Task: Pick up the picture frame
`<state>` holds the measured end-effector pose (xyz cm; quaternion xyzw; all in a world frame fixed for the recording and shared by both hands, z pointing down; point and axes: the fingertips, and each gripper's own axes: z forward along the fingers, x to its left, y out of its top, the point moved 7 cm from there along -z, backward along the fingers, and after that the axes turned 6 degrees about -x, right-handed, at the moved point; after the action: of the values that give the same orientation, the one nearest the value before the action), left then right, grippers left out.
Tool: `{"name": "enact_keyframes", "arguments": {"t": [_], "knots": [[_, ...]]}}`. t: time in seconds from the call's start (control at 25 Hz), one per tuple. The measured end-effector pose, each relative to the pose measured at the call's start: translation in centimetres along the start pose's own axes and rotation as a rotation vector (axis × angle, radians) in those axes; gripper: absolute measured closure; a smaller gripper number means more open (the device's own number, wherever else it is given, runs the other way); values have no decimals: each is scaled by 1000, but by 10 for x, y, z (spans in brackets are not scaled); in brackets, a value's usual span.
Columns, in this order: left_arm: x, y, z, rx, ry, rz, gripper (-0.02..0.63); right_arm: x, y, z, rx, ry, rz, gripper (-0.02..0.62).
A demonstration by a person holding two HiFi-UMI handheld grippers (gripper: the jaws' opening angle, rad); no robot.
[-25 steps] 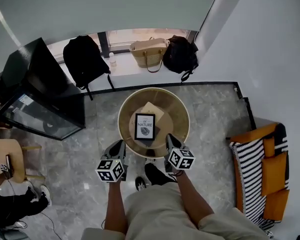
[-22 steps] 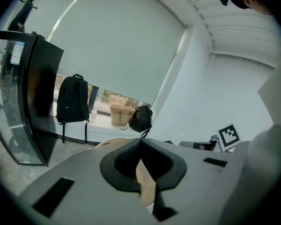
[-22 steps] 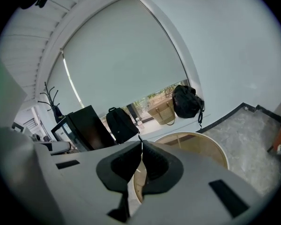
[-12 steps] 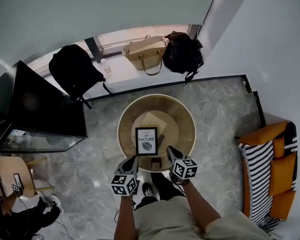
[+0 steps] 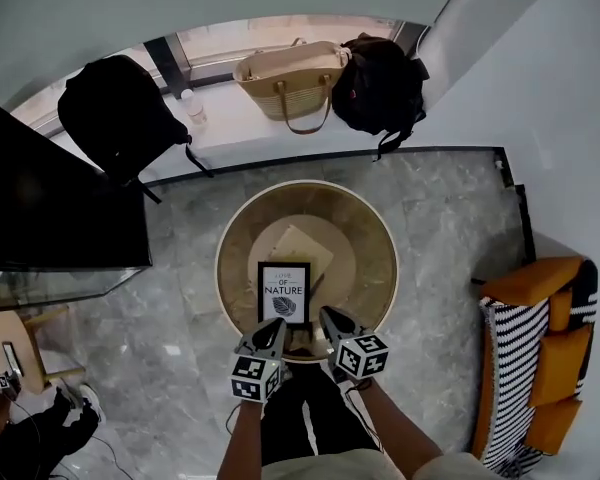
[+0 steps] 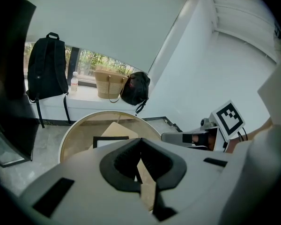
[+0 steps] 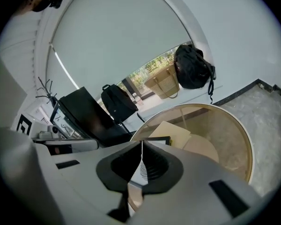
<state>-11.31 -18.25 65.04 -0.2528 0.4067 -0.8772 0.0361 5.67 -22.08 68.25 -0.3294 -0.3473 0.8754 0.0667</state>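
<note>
The picture frame (image 5: 284,293) is black-edged, holds a white print, and lies flat on the near half of the round wooden table (image 5: 385,238), partly on a beige sheet (image 5: 298,245). My left gripper (image 5: 276,326) hovers at the frame's near edge with its jaws shut and nothing between them. My right gripper (image 5: 328,316) sits just right of the frame's near corner, also shut and empty. From the left gripper view, a strip of the frame (image 6: 110,138) peeks out beyond the left gripper (image 6: 140,142). In the right gripper view, the frame's edge (image 7: 156,138) lies just past the right gripper (image 7: 141,142).
On the window ledge behind the table are a black backpack (image 5: 115,118), a small bottle (image 5: 188,105), a straw bag (image 5: 285,78) and a black bag (image 5: 380,78). A dark screen (image 5: 50,208) stands left. An orange and striped chair (image 5: 535,368) stands right.
Both grippers have come down and forward, from off the table's near rim to the frame's near edge. Their jaws have stayed shut.
</note>
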Motion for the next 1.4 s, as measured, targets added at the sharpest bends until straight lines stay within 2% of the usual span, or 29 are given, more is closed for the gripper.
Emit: {"name": "enact_keyframes", "arguments": {"t": [0.2,0.44,0.6,0.72,0.76,0.8,0.84,1.0,1.2,1.4], "knots": [[15,-28,23,11,-1,41,586,-20,-18,17,-32,-30,24,560],[24,-66,39,40,3,75,586,-57,-52,33,8,-23,-27,561],[35,-102,46,97,15,103,586,-75,-85,42,65,55,71,560],[44,-125,52,124,39,88,586,-77,-106,49,123,127,90,558],[46,-131,53,127,44,82,586,-77,-112,52,140,142,93,541],[47,-135,55,130,45,78,586,-79,-116,54,151,150,100,457],[49,-138,57,133,44,78,586,-81,-120,57,155,154,112,427],[63,-151,62,148,58,75,586,-89,-134,73,164,171,191,372],[83,-160,62,158,100,47,586,-92,-157,93,219,233,285,347],[100,-166,61,168,125,34,586,-86,-167,113,242,276,309,346]]}}
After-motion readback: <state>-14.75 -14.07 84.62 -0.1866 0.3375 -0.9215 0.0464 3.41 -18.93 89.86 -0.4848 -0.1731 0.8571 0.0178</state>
